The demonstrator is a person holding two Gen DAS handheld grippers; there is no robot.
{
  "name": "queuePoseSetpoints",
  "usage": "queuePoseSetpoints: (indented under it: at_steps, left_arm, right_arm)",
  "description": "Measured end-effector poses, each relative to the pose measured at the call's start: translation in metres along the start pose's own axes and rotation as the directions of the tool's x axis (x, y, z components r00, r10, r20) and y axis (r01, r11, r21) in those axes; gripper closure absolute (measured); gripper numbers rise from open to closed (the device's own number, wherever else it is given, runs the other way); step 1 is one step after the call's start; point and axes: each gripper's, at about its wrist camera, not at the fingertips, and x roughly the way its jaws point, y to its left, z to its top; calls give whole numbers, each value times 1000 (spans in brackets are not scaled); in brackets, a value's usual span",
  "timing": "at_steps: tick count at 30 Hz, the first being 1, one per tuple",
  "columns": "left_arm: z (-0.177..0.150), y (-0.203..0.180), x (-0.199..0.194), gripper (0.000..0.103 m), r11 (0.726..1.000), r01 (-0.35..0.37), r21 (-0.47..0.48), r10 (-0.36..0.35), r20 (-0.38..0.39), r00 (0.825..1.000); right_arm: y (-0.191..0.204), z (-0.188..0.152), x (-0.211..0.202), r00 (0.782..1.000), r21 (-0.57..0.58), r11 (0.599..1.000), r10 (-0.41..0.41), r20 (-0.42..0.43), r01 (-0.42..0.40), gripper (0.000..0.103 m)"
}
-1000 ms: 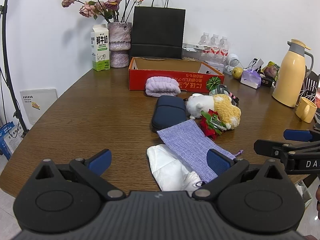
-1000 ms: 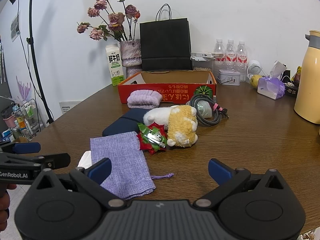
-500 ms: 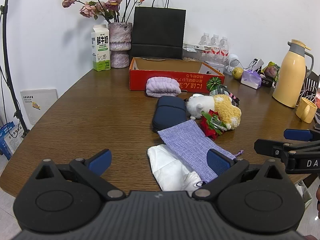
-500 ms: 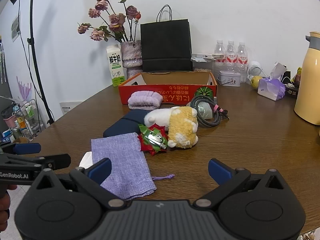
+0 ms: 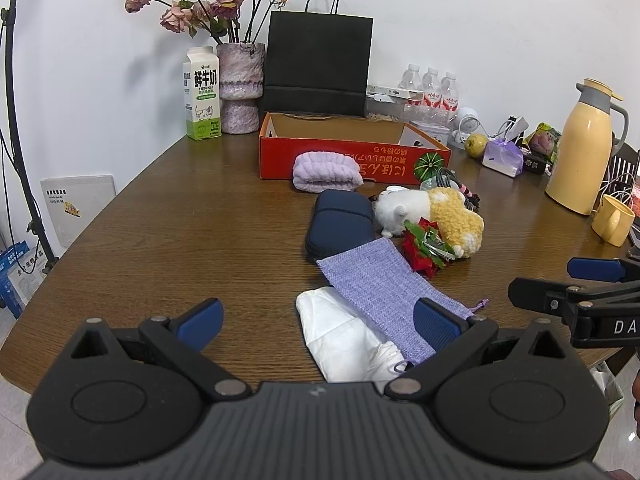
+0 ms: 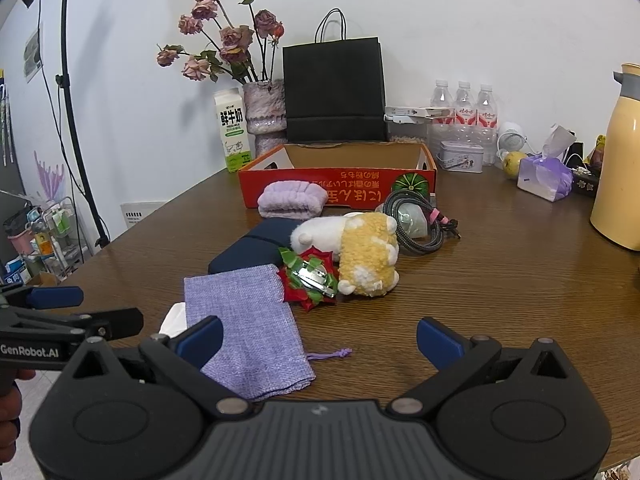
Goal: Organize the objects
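A red cardboard box (image 5: 352, 162) (image 6: 336, 188) stands open at the back of the wooden table. In front of it lie a lilac towel roll (image 5: 326, 172) (image 6: 292, 200), a navy case (image 5: 340, 220) (image 6: 256, 246), a white-and-yellow plush toy (image 5: 432, 212) (image 6: 360, 250), a red bow (image 5: 424, 248) (image 6: 308, 278), a purple cloth pouch (image 5: 384, 284) (image 6: 244, 320), a white bag (image 5: 344, 332) (image 6: 174, 318) and a coiled cable (image 6: 420, 220). My left gripper (image 5: 318, 322) is open above the near table edge, over the white bag. My right gripper (image 6: 318, 338) is open, right of the pouch. Both are empty.
At the back stand a milk carton (image 5: 202, 94), a vase of dried roses (image 5: 240, 88), a black paper bag (image 5: 318, 68) and water bottles (image 6: 464, 108). A yellow thermos (image 5: 584, 148), a yellow mug (image 5: 612, 220) and a tissue pack (image 6: 544, 178) sit to the right.
Both grippers have drifted slightly; the scene has shifted a little in both views. Nothing was picked up or moved.
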Motion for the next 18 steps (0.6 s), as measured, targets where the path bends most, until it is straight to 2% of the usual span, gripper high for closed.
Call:
queuePoseSetpoints:
  at_steps: [9,10,18]
  left_arm:
    - [-4,4,1,0,1000,4,-11,-4,-8,1000]
    - [-4,5,1,0,998,-47,-43,47,-7,999]
    - [-4,6,1,0,998,-45,-48,44,-14,999]
  right_arm:
    - [1,-1,0,1000,-1,1000,0,-1,0,0]
    - [1,-1,1,1000,-1,1000,0,-2,0,0]
    - [3,-3,2,1000,-3,1000,-1,-5,1,0]
